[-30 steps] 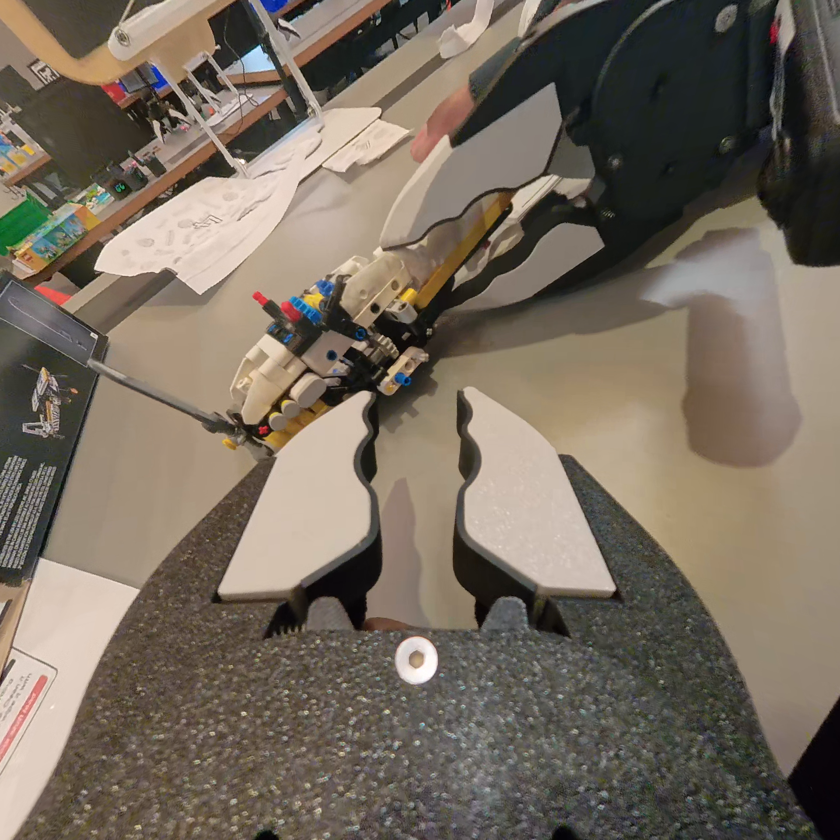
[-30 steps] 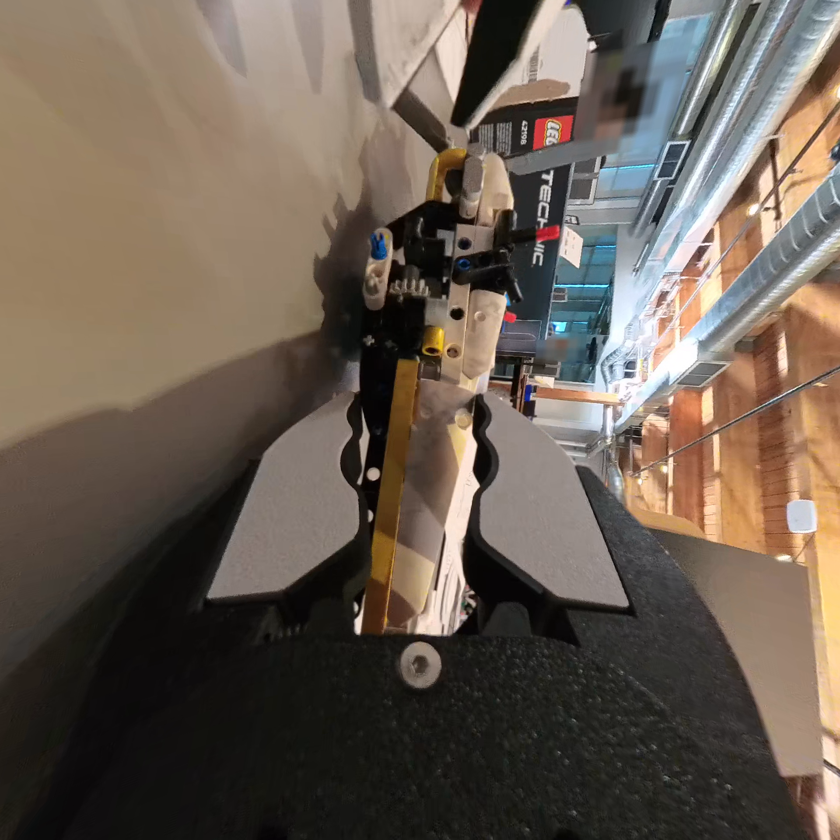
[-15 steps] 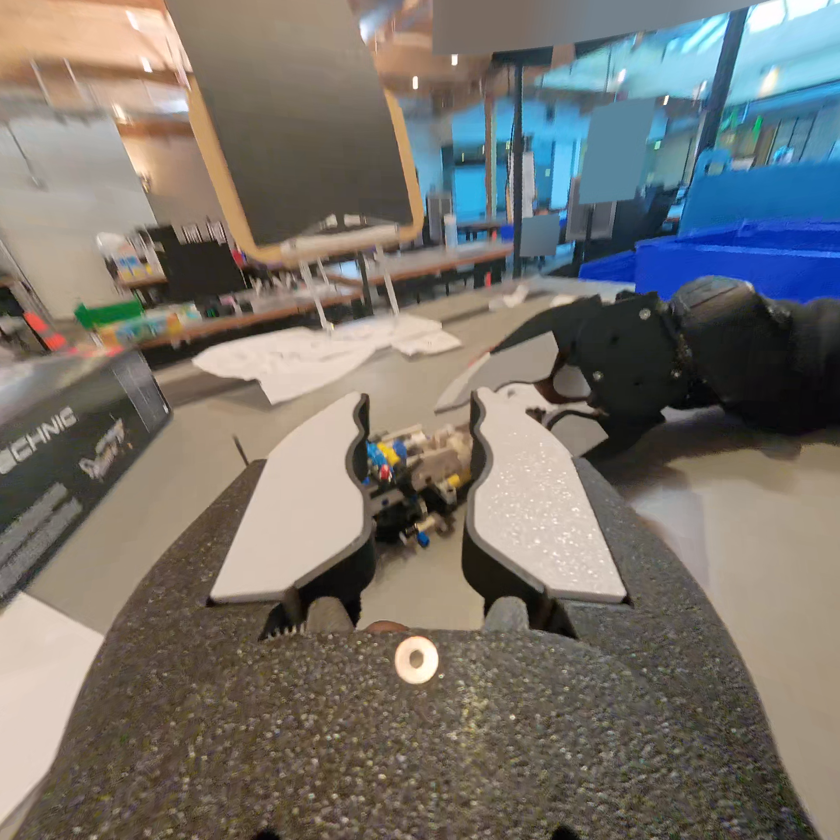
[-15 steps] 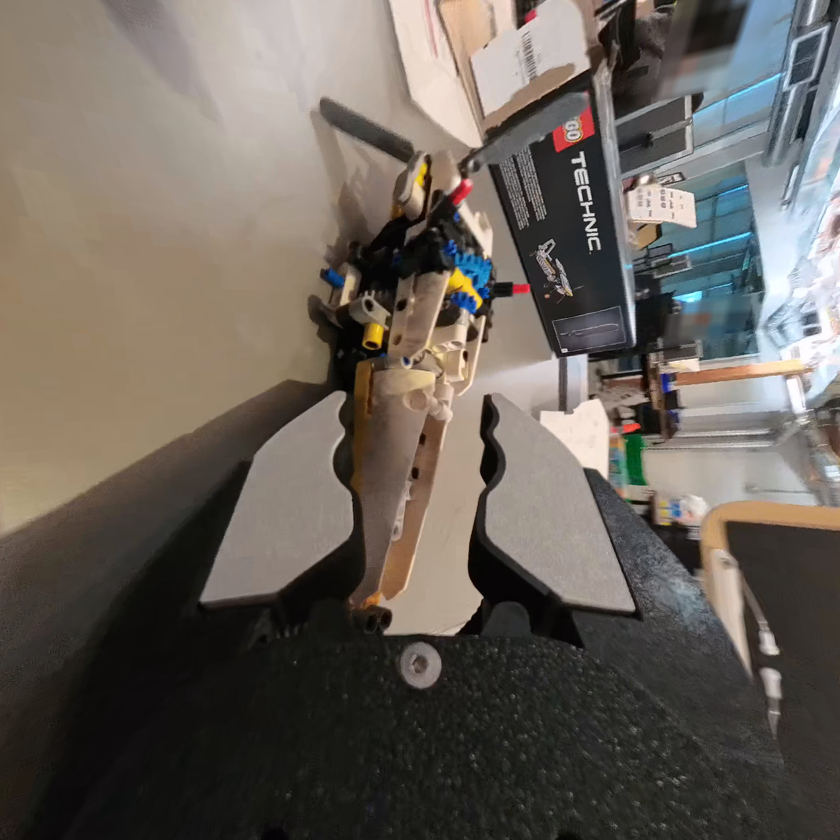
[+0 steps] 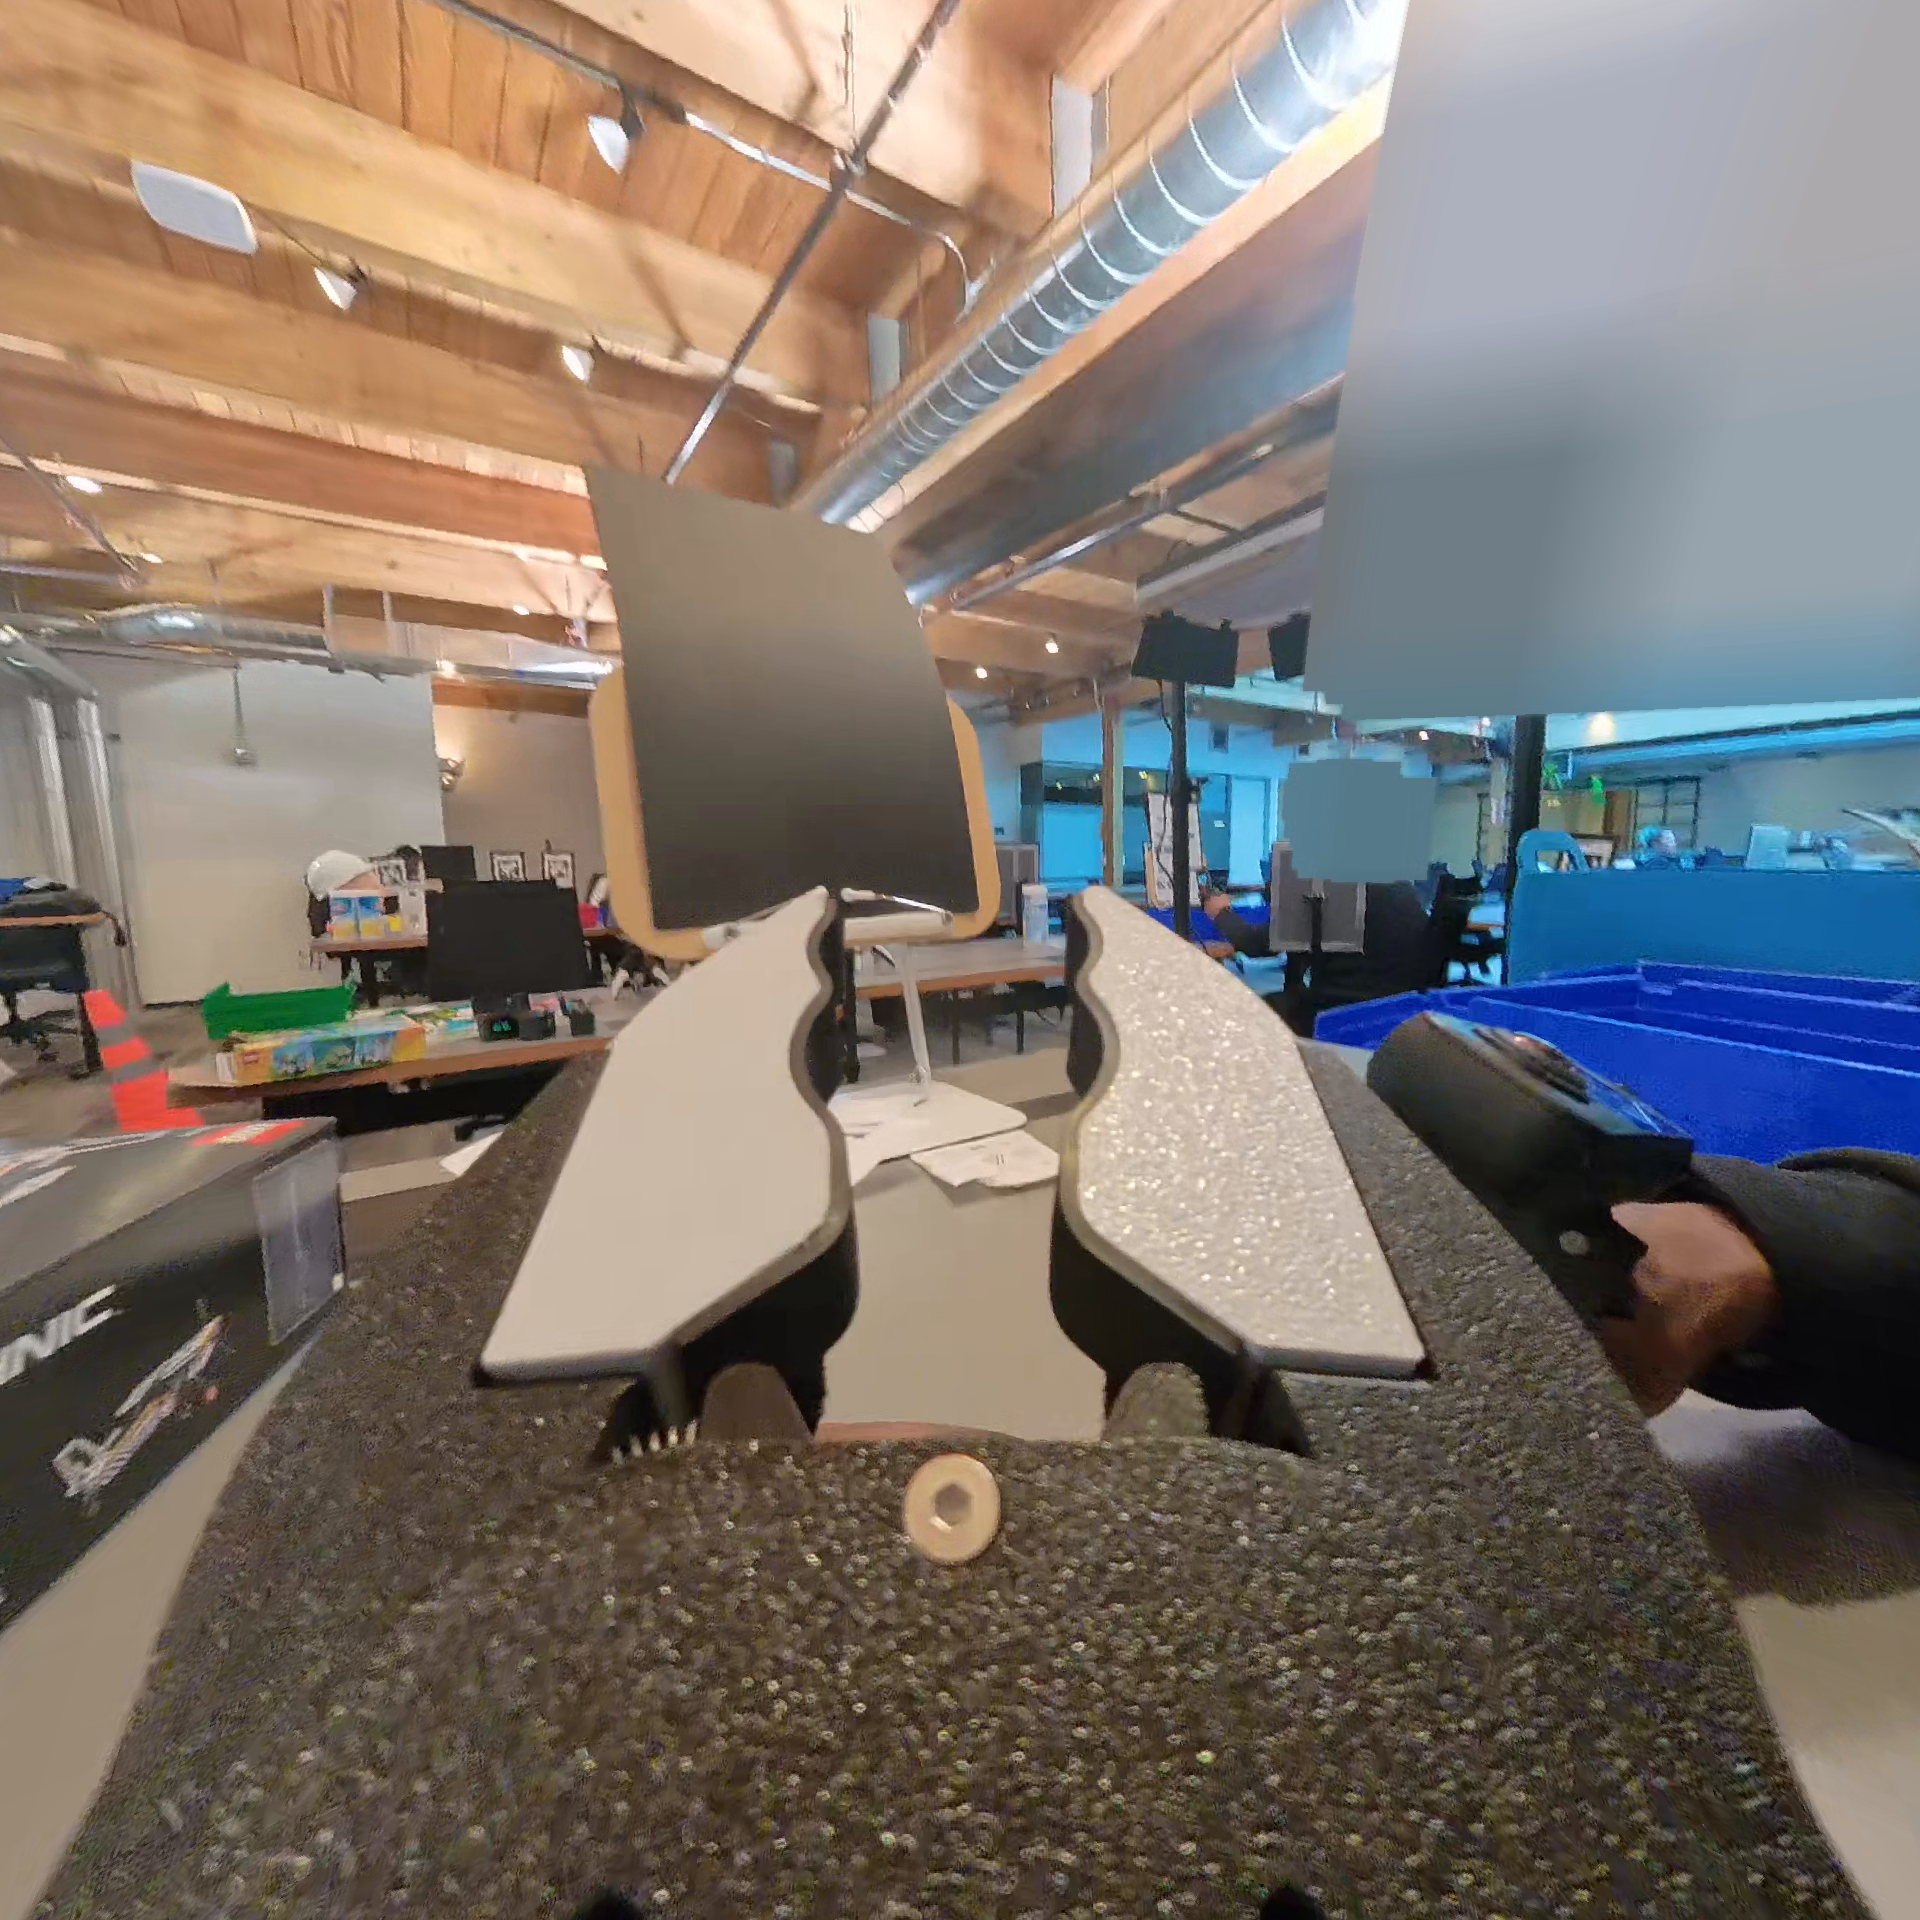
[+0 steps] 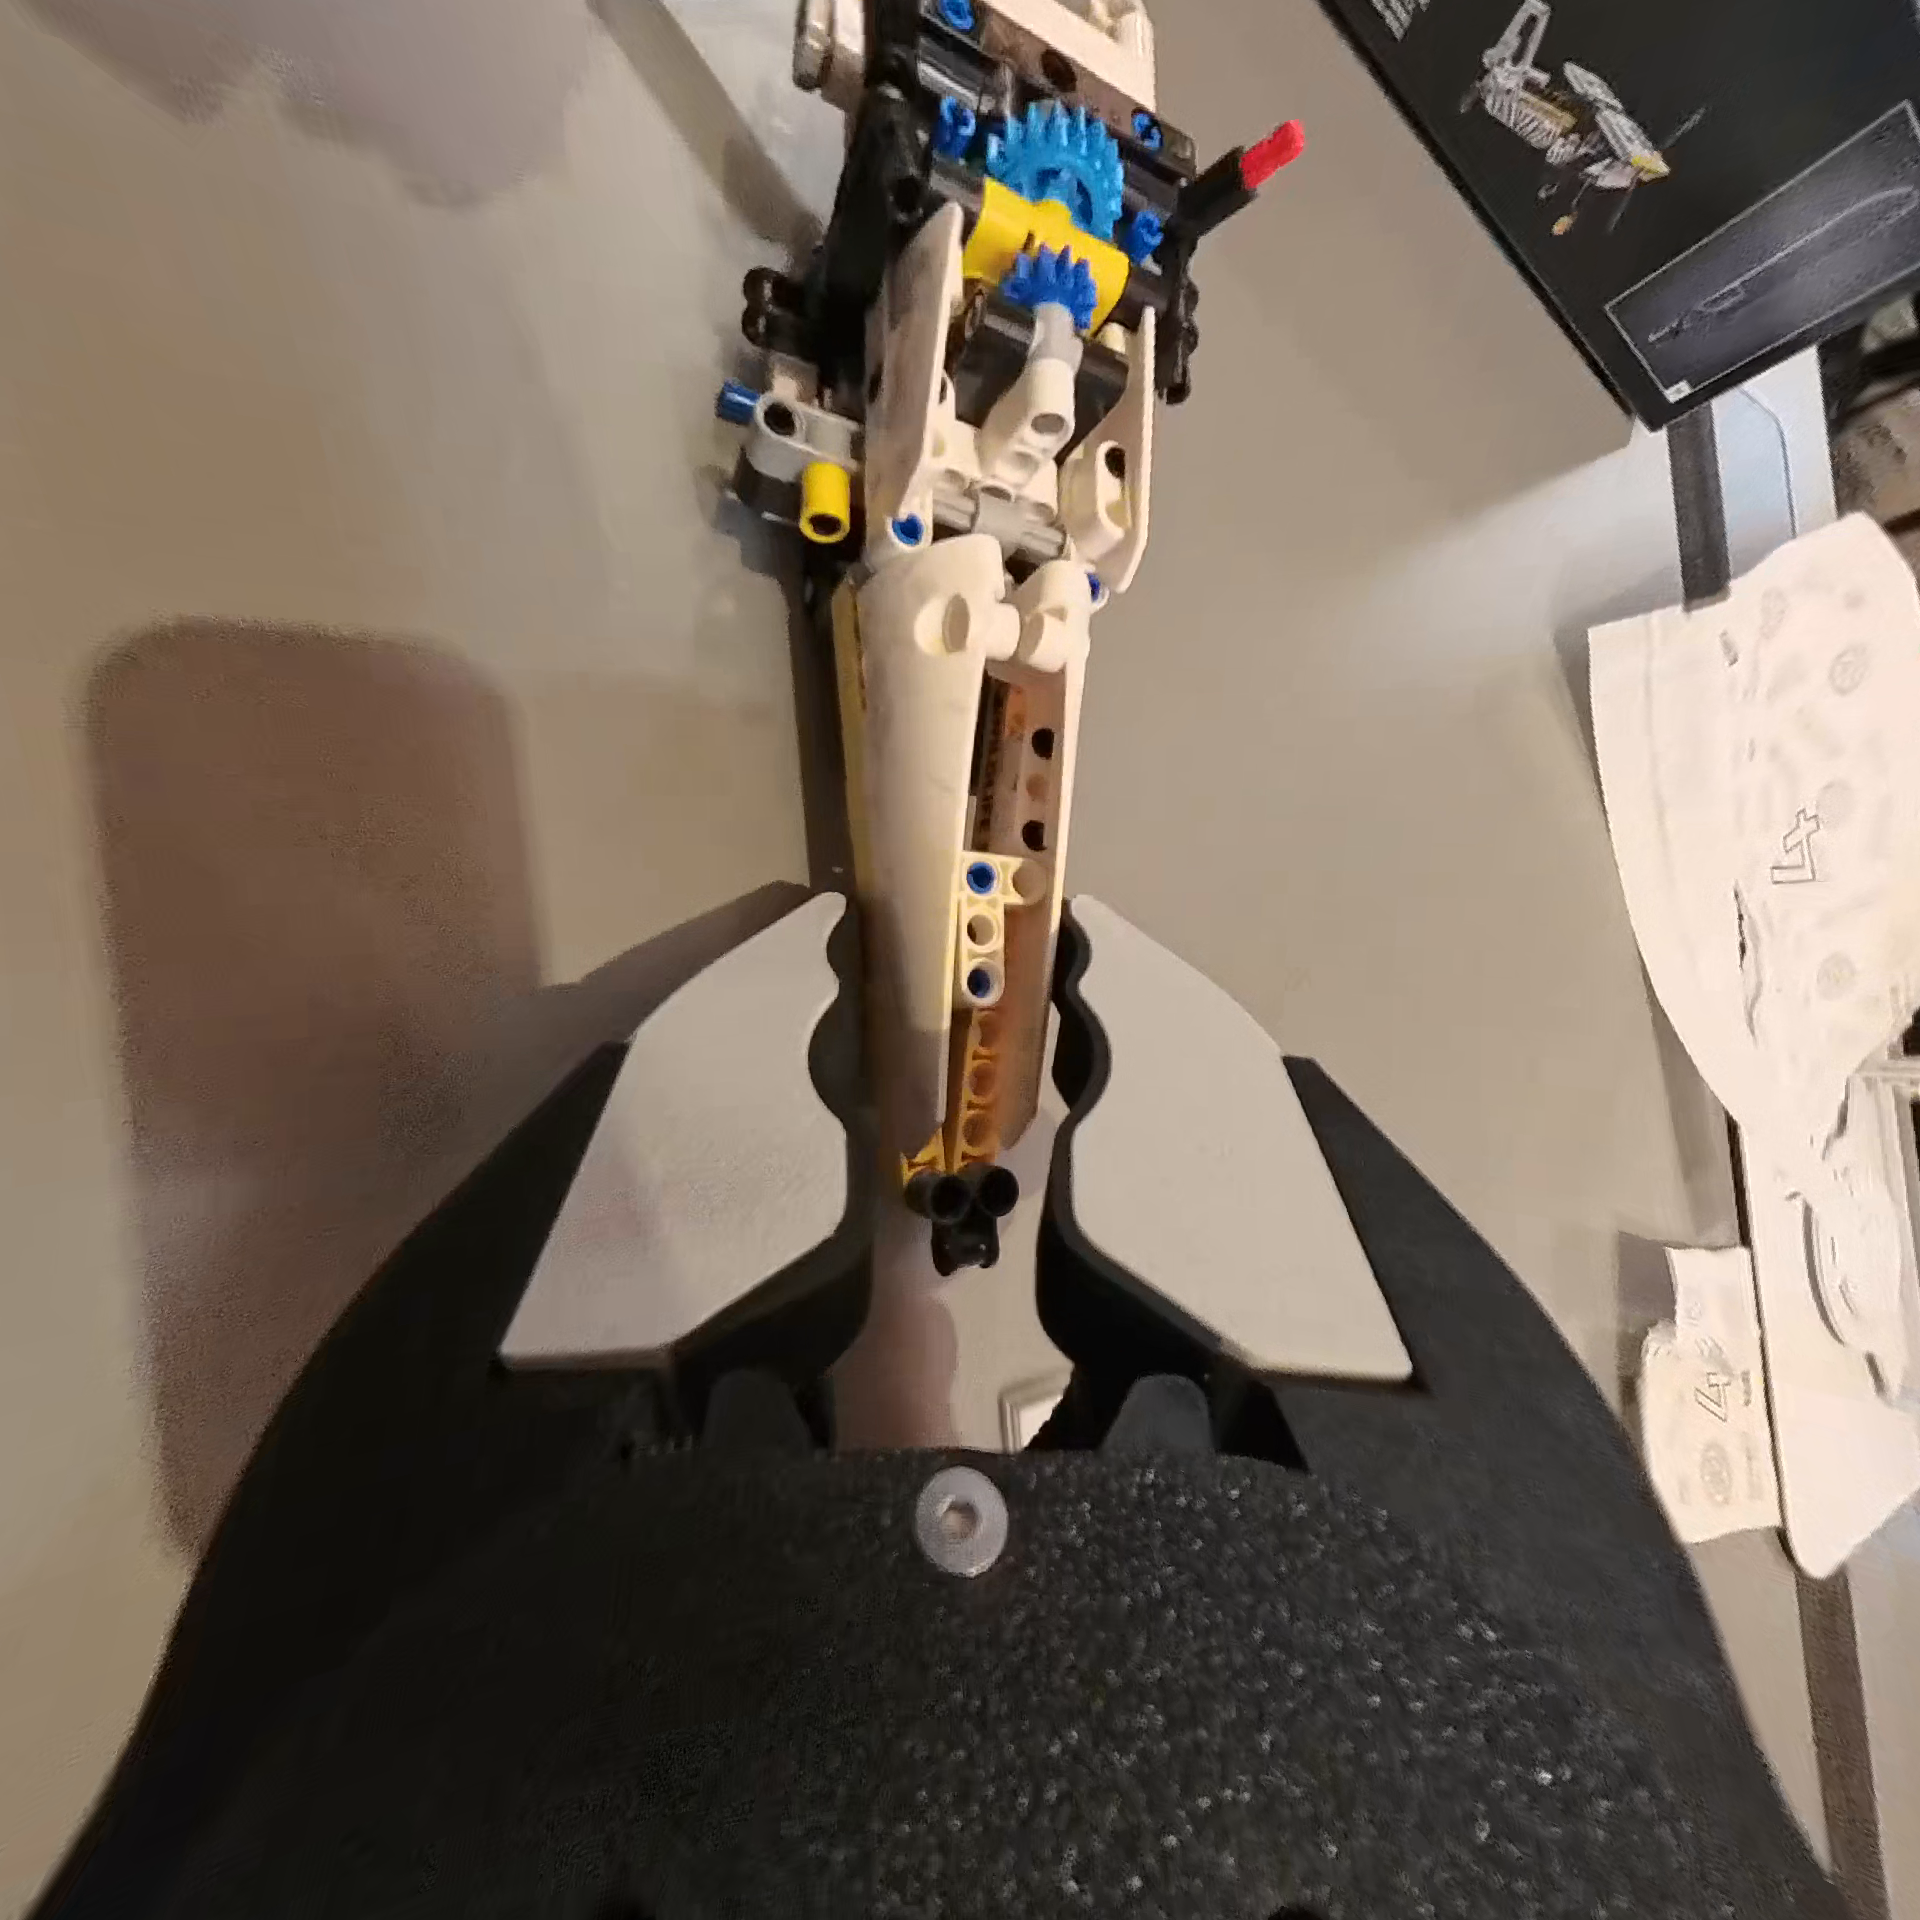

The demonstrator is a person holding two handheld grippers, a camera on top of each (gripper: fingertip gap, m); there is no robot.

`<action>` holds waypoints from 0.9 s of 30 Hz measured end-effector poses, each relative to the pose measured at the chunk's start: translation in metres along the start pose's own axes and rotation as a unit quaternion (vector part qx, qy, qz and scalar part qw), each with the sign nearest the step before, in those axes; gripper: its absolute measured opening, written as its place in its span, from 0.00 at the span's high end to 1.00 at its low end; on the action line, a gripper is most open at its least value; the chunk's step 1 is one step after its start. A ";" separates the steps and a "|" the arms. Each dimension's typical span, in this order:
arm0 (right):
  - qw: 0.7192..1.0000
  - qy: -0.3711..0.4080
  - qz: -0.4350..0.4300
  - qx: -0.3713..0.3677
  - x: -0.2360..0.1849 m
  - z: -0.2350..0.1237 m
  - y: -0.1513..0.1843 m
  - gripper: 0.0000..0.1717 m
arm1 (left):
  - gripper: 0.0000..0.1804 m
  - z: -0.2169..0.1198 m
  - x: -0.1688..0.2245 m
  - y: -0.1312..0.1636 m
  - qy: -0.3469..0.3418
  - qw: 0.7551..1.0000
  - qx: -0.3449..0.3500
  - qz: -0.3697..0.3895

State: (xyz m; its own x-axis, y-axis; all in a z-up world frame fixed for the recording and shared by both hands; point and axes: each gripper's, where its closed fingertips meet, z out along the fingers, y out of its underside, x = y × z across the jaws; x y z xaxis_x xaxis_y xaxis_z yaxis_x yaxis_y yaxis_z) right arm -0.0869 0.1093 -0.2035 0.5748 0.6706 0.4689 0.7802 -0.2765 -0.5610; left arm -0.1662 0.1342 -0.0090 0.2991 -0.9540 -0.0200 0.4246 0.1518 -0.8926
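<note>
Right tongs are clamped on the narrow white-and-yellow tail of one brick-built model, pads pressing both flanks as it stretches over the grey counter. It looks light and rigid, but its press-fit pins and blue gears could pop loose, so the long beam is the sensible grip. Left tongs stand apart, empty, pointing across the room. One black box, two printed sheets.
</note>
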 end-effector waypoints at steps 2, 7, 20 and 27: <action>1.000 0.022 0.016 -0.012 0.003 0.008 -0.008 0.80 | 0.77 0.014 0.005 0.007 0.012 0.999 -0.033 -0.001; 0.998 0.060 0.003 0.001 0.008 -0.004 -0.009 0.75 | 0.77 0.046 0.025 0.019 0.058 0.992 -0.113 0.000; 0.970 -0.042 0.233 0.058 0.107 -0.085 0.090 0.65 | 0.77 0.092 0.151 0.089 0.250 0.958 -0.137 -0.031; 0.963 -0.139 0.229 -0.014 0.097 -0.033 0.098 0.59 | 0.82 0.061 0.174 0.108 0.275 0.951 -0.125 -0.071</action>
State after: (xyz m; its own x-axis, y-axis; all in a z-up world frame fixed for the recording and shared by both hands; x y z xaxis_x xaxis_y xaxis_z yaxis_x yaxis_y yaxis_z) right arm 0.0532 0.1244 -0.1905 0.7749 0.6315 -0.0270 0.4693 -0.6034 -0.6447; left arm -0.0165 0.0003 -0.0814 -0.2663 -0.9618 -0.0630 0.1911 0.0113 -0.9815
